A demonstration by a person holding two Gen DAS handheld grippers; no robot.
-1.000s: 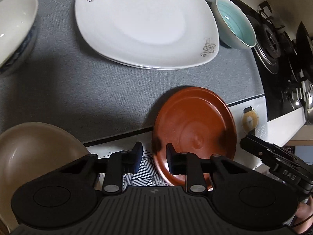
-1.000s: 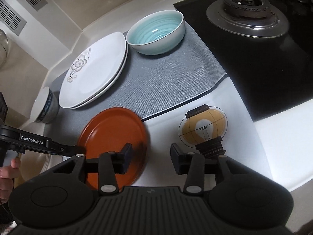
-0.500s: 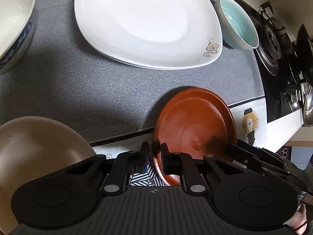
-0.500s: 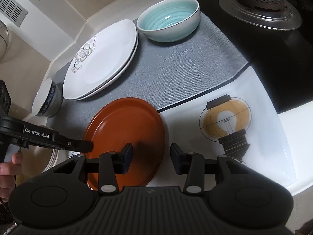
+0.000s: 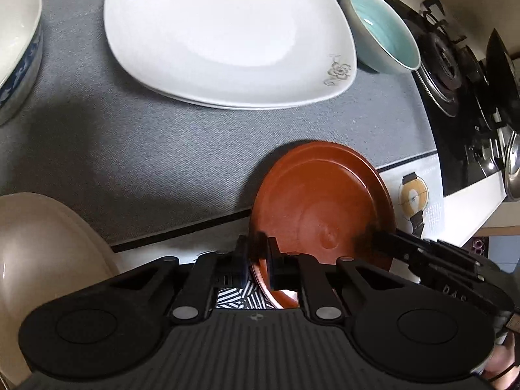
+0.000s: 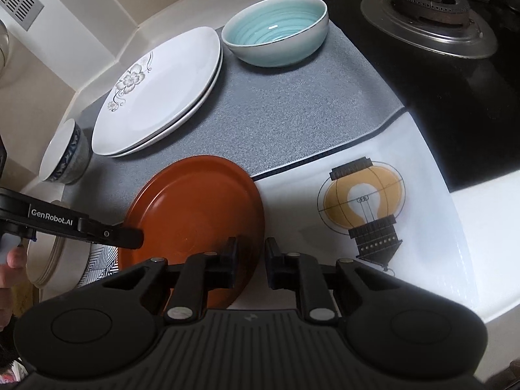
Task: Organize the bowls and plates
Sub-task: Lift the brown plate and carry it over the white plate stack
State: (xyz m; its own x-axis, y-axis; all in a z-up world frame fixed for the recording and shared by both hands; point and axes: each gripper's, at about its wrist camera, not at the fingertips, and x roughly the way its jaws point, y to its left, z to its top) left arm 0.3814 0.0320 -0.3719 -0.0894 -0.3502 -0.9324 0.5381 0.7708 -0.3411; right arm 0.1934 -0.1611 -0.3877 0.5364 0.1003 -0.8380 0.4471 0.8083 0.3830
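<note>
Kitchen bench (image 6: pixel 487 221) beside a gas hob, laid with a grey mat (image 6: pixel 292 110): at lower centre of both views a rust-red plate (image 6: pixel 195 214) lies half on the mat. The left gripper (image 5: pixel 258 261) pinches the plate's near-left rim, jaws closing a little more. The right gripper (image 6: pixel 249 260) straddles the opposite rim, jaws closing, but whether its pads press yet is hard to tell. That plate looks stiff, glazed, slippery and breakable, so opposite rim edges are the sensible hold. Behind sit stacked white plates (image 6: pixel 162 91) and a teal bowl (image 6: pixel 276 29); a tan dish (image 5: pixel 42 253) at lower left is cut off.
</note>
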